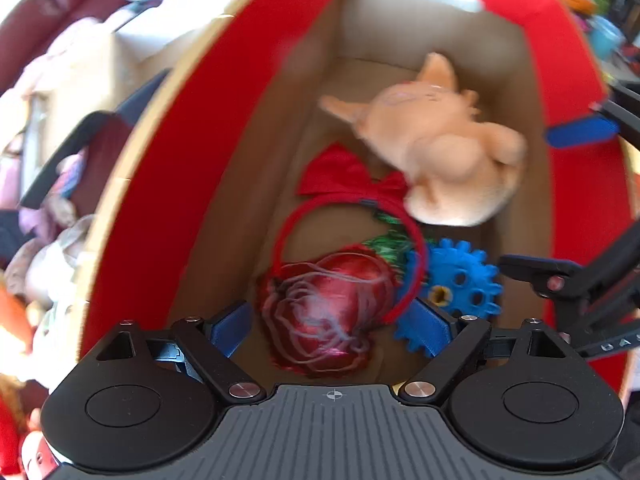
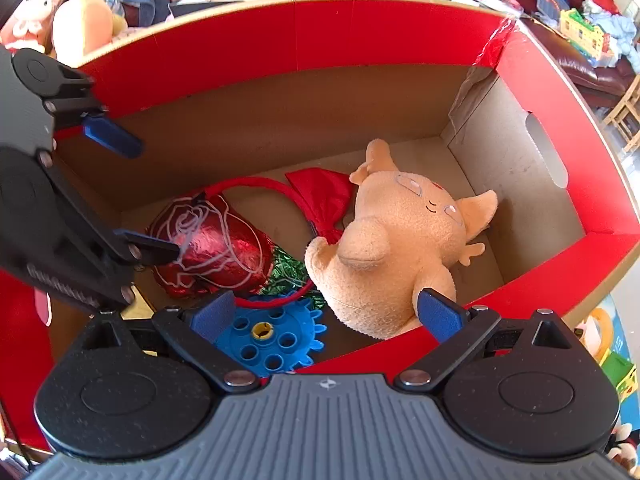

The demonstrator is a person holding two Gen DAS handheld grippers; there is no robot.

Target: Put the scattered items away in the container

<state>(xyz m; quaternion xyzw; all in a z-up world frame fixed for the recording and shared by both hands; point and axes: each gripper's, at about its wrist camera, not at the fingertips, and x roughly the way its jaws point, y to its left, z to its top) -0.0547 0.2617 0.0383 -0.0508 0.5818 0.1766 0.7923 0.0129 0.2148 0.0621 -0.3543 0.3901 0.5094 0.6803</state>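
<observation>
A cardboard box with a red inner band holds everything in view. Lying in it are a peach plush toy, a red headband with a bow, a red foil strawberry with green leaves, and a blue gear. My right gripper hangs open over the near wall, above the gear and the plush's base, with nothing between its fingers. Over the strawberry, my left gripper is open and empty. The right gripper's fingers show at the box's right side in the left wrist view.
The box's end wall has an oval hand-hole. Outside the box are plush toys at the back left, a dark red sofa piled with clutter at the back right, and colourful toys on the floor at the right.
</observation>
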